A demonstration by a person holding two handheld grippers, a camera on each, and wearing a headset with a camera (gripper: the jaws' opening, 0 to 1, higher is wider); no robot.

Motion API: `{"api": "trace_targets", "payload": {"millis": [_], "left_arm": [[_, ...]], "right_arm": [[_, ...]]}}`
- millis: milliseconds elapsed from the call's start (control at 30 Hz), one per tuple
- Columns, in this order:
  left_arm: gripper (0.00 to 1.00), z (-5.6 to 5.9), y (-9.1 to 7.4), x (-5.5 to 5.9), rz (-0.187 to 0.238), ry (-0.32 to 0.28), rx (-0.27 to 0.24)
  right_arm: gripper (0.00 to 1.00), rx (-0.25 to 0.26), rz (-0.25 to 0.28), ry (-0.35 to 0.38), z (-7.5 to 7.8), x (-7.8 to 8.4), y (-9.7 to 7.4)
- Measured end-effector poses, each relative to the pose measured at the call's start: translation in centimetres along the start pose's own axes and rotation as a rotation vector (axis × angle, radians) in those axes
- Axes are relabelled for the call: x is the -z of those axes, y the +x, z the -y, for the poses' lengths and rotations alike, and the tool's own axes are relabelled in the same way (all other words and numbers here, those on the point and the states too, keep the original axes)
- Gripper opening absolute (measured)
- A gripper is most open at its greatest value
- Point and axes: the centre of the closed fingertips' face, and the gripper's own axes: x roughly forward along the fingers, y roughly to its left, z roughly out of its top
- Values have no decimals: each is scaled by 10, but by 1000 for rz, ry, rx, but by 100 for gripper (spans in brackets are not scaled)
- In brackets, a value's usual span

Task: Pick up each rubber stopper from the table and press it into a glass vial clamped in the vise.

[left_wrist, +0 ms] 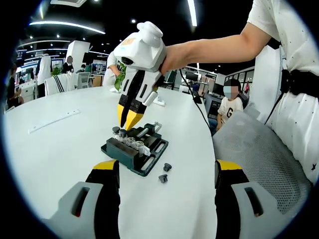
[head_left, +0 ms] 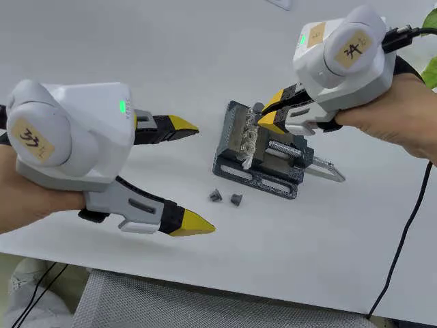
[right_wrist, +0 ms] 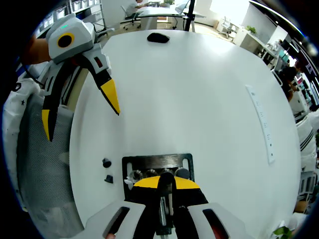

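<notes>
L tool (head_left: 188,174) is nearest: jaws spread wide, nothing in them, hovering over the table (head_left: 123,61). Just past it, 2 loose rubber stoppers (head_left: 216,195) lie side by side on the table, not yet picked.

Close behind them is the vise (head_left: 266,179), w/ a row of glass vials (head_left: 247,142) upright betw. its jaws. In the R gripper view, at least one far-end vial looks already capped dark.

R tool (head_left: 266,113) is directly above the row, clenched on what looks like a dark held stopper (right_wrist: 166,177), right at a vial mouth.

Step in hand, I'd judge, is seating that one. To do it well:
- Keep the stopper axis in line w/ the vial, narrow end down.
- Push straight down, no sideways lean; glass is prob. fragile & only clamped at the sides.
- Let go only once it sits flush.
- L tool can go for the loose pair meanwhile.
</notes>
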Motion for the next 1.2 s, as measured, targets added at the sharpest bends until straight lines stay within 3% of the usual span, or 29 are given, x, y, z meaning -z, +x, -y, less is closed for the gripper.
{"api": "trace_targets", "payload": {"millis": [1200], "left_arm": [[76, -2, 0, 1, 7, -10, -6]], "right_arm": [[2, -49, -11, -10, -2, 1, 7]]}}
